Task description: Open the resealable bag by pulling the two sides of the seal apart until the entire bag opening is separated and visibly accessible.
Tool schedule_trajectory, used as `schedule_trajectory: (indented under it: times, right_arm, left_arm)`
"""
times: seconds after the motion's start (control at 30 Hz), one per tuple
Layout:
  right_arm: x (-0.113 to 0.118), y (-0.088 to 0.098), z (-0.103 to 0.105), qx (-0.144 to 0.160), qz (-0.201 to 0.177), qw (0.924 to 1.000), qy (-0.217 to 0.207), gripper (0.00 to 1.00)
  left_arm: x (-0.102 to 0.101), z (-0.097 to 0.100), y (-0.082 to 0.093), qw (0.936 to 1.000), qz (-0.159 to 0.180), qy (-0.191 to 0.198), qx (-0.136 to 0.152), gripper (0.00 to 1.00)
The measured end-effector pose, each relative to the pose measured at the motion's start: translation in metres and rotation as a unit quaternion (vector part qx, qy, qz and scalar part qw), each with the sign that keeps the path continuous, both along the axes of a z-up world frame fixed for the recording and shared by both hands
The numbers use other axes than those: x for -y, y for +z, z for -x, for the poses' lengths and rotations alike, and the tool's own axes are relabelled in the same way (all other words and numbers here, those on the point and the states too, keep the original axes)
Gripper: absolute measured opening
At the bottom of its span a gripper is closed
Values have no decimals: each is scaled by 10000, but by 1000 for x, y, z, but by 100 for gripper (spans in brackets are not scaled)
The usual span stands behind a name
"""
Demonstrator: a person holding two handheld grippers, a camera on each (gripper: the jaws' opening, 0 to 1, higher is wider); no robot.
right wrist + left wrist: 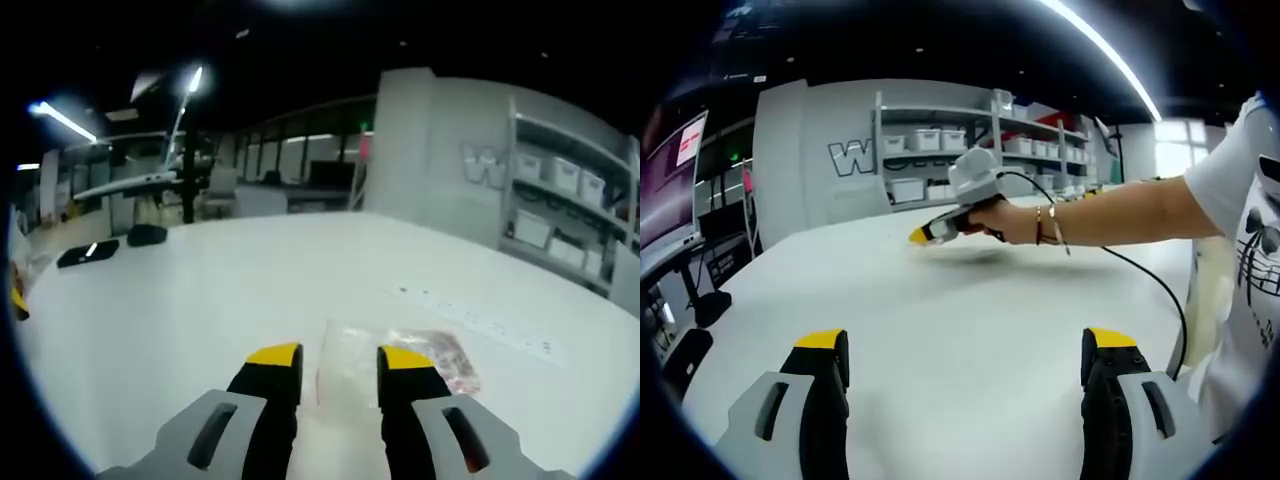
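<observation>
On the white table (200, 290), the bag (395, 362) lies flat just beyond your right gripper (338, 362), its jaws partly open and empty, its length running off to their right. Your left gripper (965, 350), wide open and empty, is farther off.

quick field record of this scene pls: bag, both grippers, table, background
bag: clear resealable bag flat on the table, pinkish contents at one end, seal state not readable
right gripper: jaws open, tips low over the bag's near edge, contact unclear
left gripper: jaws wide open over bare table, holding nothing
table: white
background: shelves with white bins
</observation>
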State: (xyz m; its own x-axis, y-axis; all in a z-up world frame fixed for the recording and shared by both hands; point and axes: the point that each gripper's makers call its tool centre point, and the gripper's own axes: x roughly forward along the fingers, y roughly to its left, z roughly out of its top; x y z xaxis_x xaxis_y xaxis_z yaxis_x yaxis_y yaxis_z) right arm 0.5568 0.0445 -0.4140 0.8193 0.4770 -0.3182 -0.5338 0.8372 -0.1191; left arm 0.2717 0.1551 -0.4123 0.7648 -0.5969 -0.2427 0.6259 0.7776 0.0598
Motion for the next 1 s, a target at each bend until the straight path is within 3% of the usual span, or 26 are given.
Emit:
schedule_trajectory:
  times: [0.47,0.77,1.0]
  right_arm:
    - [-1,0,6,-3,-34,10000,-8,36]
    - [2,2,10,31,-71,9999,-150,55]
    - [3,3,15,27,-101,9998,-153,61]
  left_arm:
    - [-2,3,0,10000,-31,26,18,96]
    - [-7,6,-2,10000,-63,68,-16,97]
    - [-6,8,-6,9999,-102,62,-87,98]
